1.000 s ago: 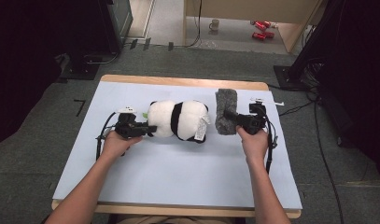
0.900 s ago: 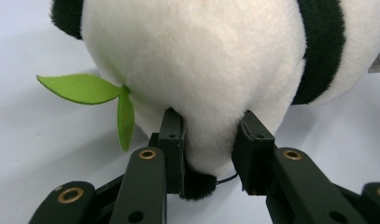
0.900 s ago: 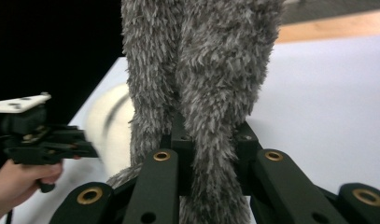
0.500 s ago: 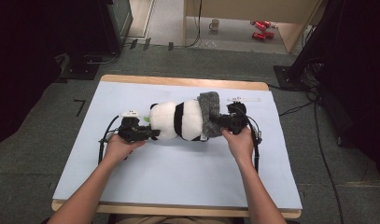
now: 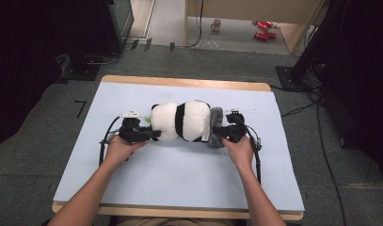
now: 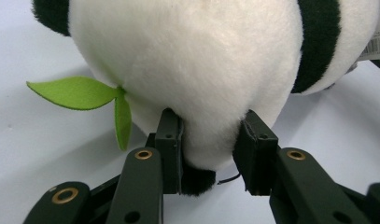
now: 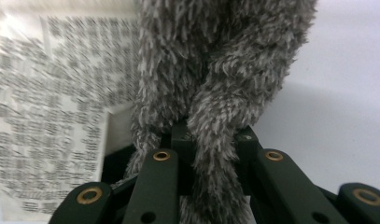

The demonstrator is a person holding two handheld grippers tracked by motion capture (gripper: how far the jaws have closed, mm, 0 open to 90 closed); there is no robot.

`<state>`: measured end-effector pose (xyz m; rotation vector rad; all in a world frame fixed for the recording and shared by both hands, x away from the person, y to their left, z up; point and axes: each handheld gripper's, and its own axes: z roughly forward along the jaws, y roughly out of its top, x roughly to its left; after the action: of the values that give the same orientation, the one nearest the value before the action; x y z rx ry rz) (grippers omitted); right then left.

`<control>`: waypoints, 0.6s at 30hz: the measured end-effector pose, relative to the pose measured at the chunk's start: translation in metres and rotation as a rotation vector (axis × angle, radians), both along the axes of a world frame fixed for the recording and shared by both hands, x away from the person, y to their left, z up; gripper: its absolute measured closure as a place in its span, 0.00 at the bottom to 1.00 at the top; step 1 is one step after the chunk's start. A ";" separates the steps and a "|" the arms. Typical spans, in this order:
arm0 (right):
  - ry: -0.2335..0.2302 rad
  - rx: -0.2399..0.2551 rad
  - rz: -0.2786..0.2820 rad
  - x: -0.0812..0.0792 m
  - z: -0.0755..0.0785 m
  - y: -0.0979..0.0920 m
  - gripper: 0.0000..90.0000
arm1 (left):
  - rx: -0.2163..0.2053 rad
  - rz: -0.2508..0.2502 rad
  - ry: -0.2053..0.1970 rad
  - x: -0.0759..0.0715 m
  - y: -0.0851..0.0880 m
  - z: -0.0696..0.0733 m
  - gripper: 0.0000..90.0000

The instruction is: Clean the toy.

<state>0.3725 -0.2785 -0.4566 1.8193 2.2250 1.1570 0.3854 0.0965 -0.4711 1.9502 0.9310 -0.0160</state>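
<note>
A black-and-white panda plush (image 5: 182, 121) lies on its side in the middle of the pale blue table top (image 5: 179, 174). My left gripper (image 5: 149, 134) is at its left end. In the left gripper view the jaws (image 6: 210, 144) pinch a bulge of the panda's white fur (image 6: 201, 60), beside a green felt leaf (image 6: 80, 91). A grey fuzzy cloth (image 5: 215, 127) rests against the panda's right end, and my right gripper (image 5: 222, 133) is shut on it. In the right gripper view the grey pile (image 7: 225, 56) is squeezed between the jaws (image 7: 214, 140), next to the panda's printed label (image 7: 52, 107).
The blue surface lies on a wooden table whose edge (image 5: 184, 83) shows at the back. Cables trail from both grippers. On the floor beyond stand a mug (image 5: 216, 24), red cans (image 5: 262, 29) and dark equipment stands (image 5: 85, 61).
My right gripper has carried the grey cloth left and down, from apart at the panda's right to against its right end. The left gripper has stayed on the panda.
</note>
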 end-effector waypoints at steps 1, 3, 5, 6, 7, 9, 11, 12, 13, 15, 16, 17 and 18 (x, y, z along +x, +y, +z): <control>-0.004 -0.014 -0.001 0.000 0.001 -0.001 0.86 | -0.003 0.001 0.002 0.000 0.000 0.000 0.73; -0.043 -0.023 -0.027 -0.002 0.010 -0.008 0.86 | -0.003 0.002 0.004 0.001 -0.001 0.001 0.73; -0.082 0.027 -0.048 -0.005 0.022 -0.017 0.86 | 0.004 0.004 -0.004 0.000 -0.002 0.003 0.73; -0.110 0.046 -0.049 -0.007 0.030 -0.021 0.86 | 0.007 0.005 -0.007 0.001 -0.003 0.004 0.73; -0.131 0.056 -0.048 -0.010 0.038 -0.022 0.86 | 0.007 0.007 -0.008 0.001 -0.004 0.005 0.73; -0.171 0.067 -0.032 -0.016 0.053 -0.021 0.86 | 0.006 0.008 -0.010 0.001 -0.005 0.005 0.73; -0.199 0.087 -0.005 -0.021 0.067 -0.015 0.86 | 0.008 0.009 -0.015 0.001 -0.006 0.005 0.73; -0.207 0.091 0.006 -0.023 0.072 -0.012 0.86 | 0.005 0.011 -0.016 0.001 -0.006 0.005 0.73; -0.217 0.099 0.024 -0.026 0.077 -0.007 0.86 | 0.004 0.011 -0.016 0.001 -0.006 0.005 0.73; -0.233 0.126 0.082 -0.031 0.087 0.006 0.86 | 0.007 0.008 -0.020 0.001 -0.006 0.006 0.73; -0.234 0.133 0.112 -0.033 0.089 0.013 0.86 | 0.008 0.009 -0.023 0.001 -0.006 0.006 0.73; -0.230 0.136 0.136 -0.034 0.090 0.021 0.86 | 0.008 0.009 -0.024 0.001 -0.006 0.006 0.73; -0.223 0.125 0.167 -0.036 0.090 0.028 0.86 | 0.010 0.009 -0.026 0.001 -0.006 0.006 0.73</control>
<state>0.3369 -0.2502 -0.3669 1.4782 2.2546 1.4792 0.3862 0.0906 -0.4647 1.9508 0.9244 0.0187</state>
